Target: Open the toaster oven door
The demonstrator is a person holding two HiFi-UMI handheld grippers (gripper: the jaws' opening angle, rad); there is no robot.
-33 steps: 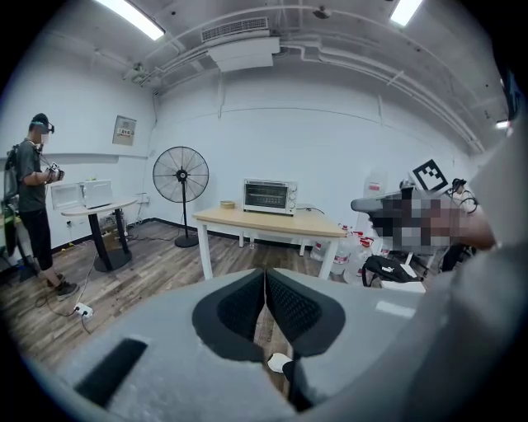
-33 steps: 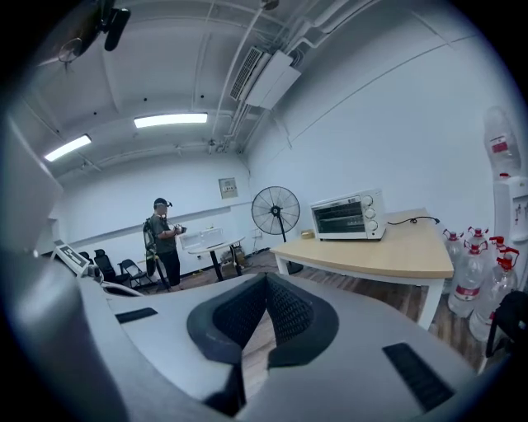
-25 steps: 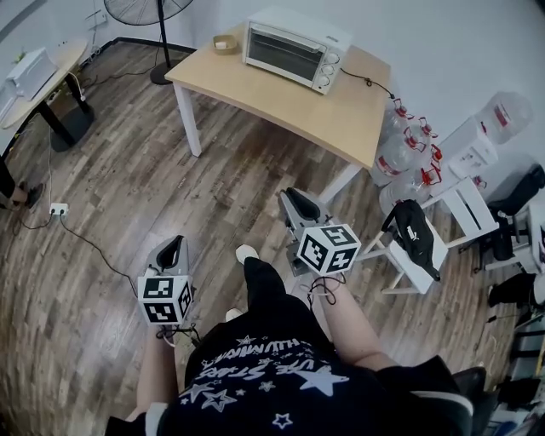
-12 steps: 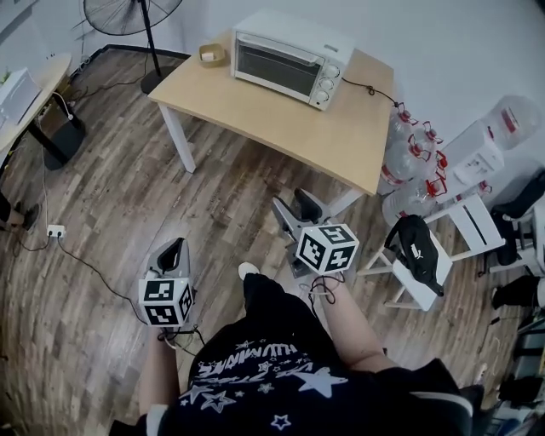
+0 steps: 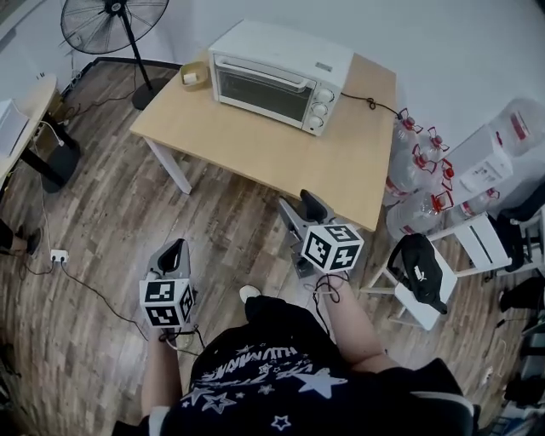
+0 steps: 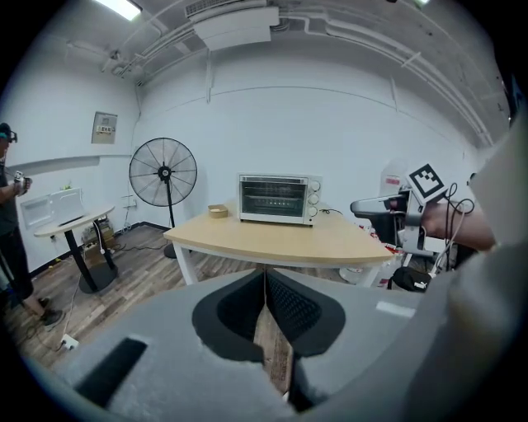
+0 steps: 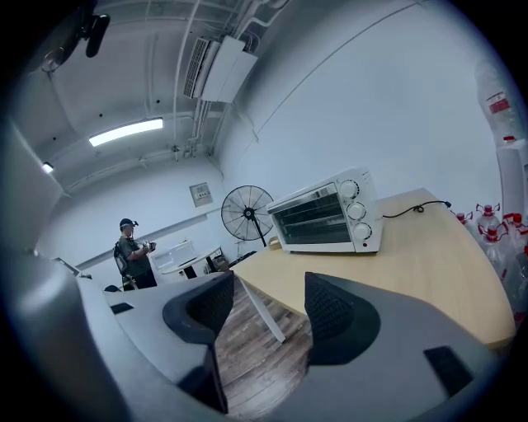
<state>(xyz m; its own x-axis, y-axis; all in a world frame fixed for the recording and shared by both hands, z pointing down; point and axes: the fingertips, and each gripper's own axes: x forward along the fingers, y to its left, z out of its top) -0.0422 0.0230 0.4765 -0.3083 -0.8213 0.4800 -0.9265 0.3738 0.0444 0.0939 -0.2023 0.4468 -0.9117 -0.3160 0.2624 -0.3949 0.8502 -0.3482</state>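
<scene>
Looking down from the head, a person stands on a wood floor (image 5: 111, 213) with a gripper in each hand, both aimed at a table ahead.

The left gripper (image 5: 174, 249) hangs over the floor, well short of the table. Its jaws are closed, tips meeting, with nothing between them.

The right gripper (image 5: 302, 204) is farther forward, its tips near the table's near edge. Its jaws have just been opening and now stand wide apart. Only floor and a table leg show through the gap. It holds and touches nothing.

The table (image 5: 341, 162) is pale wood with white legs. On its far left corner sits a small tan box (image 5: 194, 75). Just right of the box, at the far edge, stands the white toaster oven (image 5: 277, 77). Its glass door (image 5: 260, 85) is shut, a handle bar runs along the door's top, and three knobs sit at its right. A black cord (image 5: 368, 104) runs from the oven across the table to the right. Both grippers are well apart from the oven.

Around the room, at far left, part of a second table (image 5: 25, 102) shows, with a standing fan (image 5: 111, 21) beyond it. White walls rise behind the oven. Right of the table, water bottles (image 5: 417, 170) cluster on the floor. Nearer, a white chair (image 5: 477, 243) carries a black bag (image 5: 421, 272). In the right gripper view, another person (image 7: 132, 255) stands far off at the left.
</scene>
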